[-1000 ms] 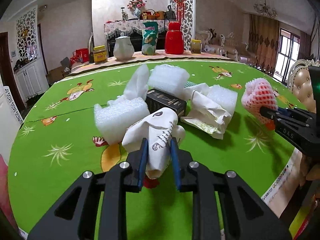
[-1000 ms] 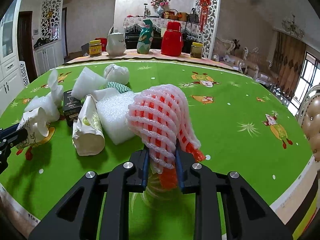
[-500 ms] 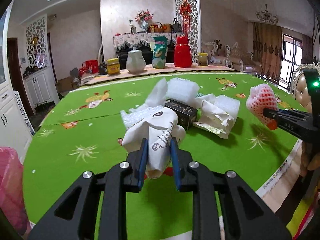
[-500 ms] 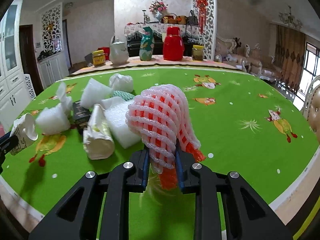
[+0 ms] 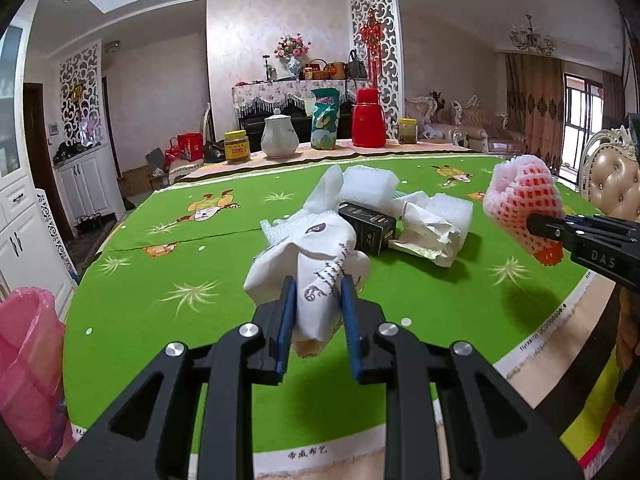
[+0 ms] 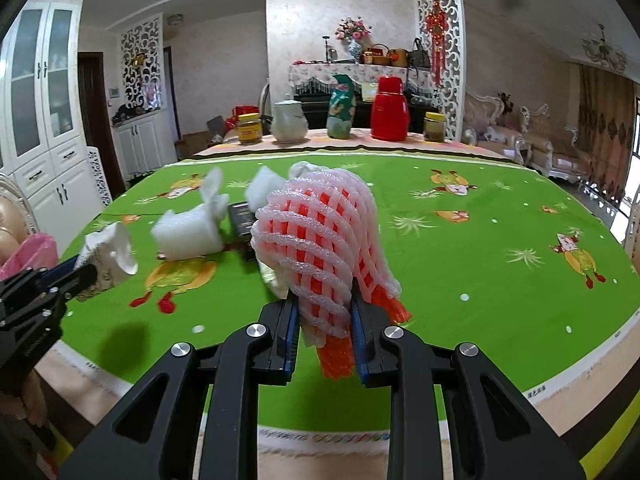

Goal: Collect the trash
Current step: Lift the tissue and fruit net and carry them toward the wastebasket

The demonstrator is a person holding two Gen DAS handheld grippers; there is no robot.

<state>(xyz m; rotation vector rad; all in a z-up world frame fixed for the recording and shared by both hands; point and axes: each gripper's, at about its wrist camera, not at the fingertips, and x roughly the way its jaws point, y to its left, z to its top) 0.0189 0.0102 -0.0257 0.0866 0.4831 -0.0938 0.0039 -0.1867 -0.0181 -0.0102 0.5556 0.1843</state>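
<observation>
My left gripper (image 5: 317, 304) is shut on a crumpled white paper cup (image 5: 308, 264) and holds it above the near edge of the green table. My right gripper (image 6: 325, 312) is shut on a pink and orange foam fruit net (image 6: 320, 244), also lifted off the table. The net shows at the right of the left wrist view (image 5: 522, 204), and the cup at the left of the right wrist view (image 6: 110, 254). More trash lies mid-table: white foam pieces (image 5: 370, 184), a black box (image 5: 366, 228) and crumpled paper (image 5: 430, 228).
A bin with a pink bag (image 5: 26, 360) stands on the floor left of the table. A jar (image 5: 237, 146), white teapot (image 5: 279, 138), snack bag (image 5: 325, 124) and red thermos (image 5: 369, 124) stand at the far edge. A padded chair (image 5: 616, 184) is at the right.
Both grippers have pulled back toward the table's near edge and risen, each still holding its item. The pink bin has come into view at the left.
</observation>
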